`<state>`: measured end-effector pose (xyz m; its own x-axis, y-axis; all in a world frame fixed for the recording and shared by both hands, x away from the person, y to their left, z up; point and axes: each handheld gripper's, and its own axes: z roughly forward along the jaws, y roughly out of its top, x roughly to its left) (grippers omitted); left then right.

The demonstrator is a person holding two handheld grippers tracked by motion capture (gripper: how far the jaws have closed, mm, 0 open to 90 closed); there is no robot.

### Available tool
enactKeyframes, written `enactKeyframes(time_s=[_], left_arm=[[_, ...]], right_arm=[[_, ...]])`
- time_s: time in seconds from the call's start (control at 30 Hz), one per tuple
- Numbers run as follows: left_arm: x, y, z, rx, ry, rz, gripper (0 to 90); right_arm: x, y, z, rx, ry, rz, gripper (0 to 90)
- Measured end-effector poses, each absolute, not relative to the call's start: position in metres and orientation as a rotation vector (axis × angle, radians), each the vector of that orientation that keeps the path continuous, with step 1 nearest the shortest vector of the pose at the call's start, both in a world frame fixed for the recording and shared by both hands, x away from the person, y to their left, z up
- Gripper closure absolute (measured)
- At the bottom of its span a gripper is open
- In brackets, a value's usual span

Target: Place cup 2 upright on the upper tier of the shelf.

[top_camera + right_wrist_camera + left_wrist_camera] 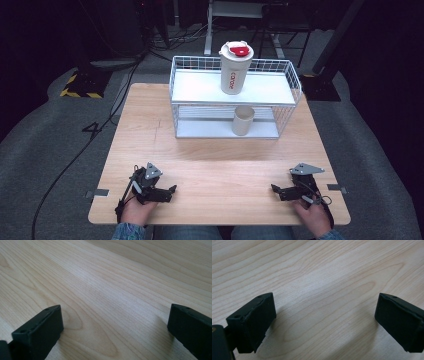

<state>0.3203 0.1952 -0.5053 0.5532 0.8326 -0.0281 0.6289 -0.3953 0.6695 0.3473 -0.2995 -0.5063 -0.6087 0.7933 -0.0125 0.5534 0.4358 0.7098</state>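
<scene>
Both grippers rest low on the wooden table (220,165) near the bottom of the high view. The left gripper (167,192) sits at lower left, the right gripper (277,191) at lower right, well apart. In each gripper view the jaws stand wide apart over bare wood grain, holding nothing. At upper centre stands a white wire rack (295,82). A white cup with a red lid (235,67) stands upright on its top shelf. A beige cup (243,120) stands on its lower shelf.
</scene>
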Motion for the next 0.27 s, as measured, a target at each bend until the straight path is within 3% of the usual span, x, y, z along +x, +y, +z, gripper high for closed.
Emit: enactKeyframes(time_s=[0.27], left_arm=[[0.3239,0.1931,-0.5059,2.146,1.187,0.421,2.1]], right_arm=[[0.3473,-0.2995,-0.5063,1.152,2.349,0.969,0.3]])
